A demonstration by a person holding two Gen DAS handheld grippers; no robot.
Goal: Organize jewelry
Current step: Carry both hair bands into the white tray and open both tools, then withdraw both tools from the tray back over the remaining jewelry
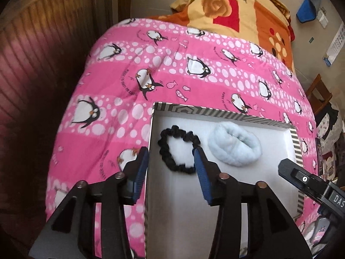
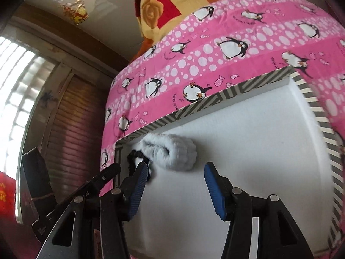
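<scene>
Both claws wide and empty, left claw [image 1: 171, 157] astride the box [image 1: 293, 139] wall, black scrunchie [image 1: 177, 149] between its tips, fluffy band [image 1: 235, 144] just beyond: might snag cardboard.

A pink quilt printed with penguins and white dots [image 1: 194, 69] covers the bed. Beyond it lies an orange and yellow blanket with red squares and a rose pattern [image 1: 232, 8]. Brown wooden slatted panelling [image 1: 38, 43] stands beside the bed, and a bright barred window [image 2: 19, 82] glows nearby.
</scene>
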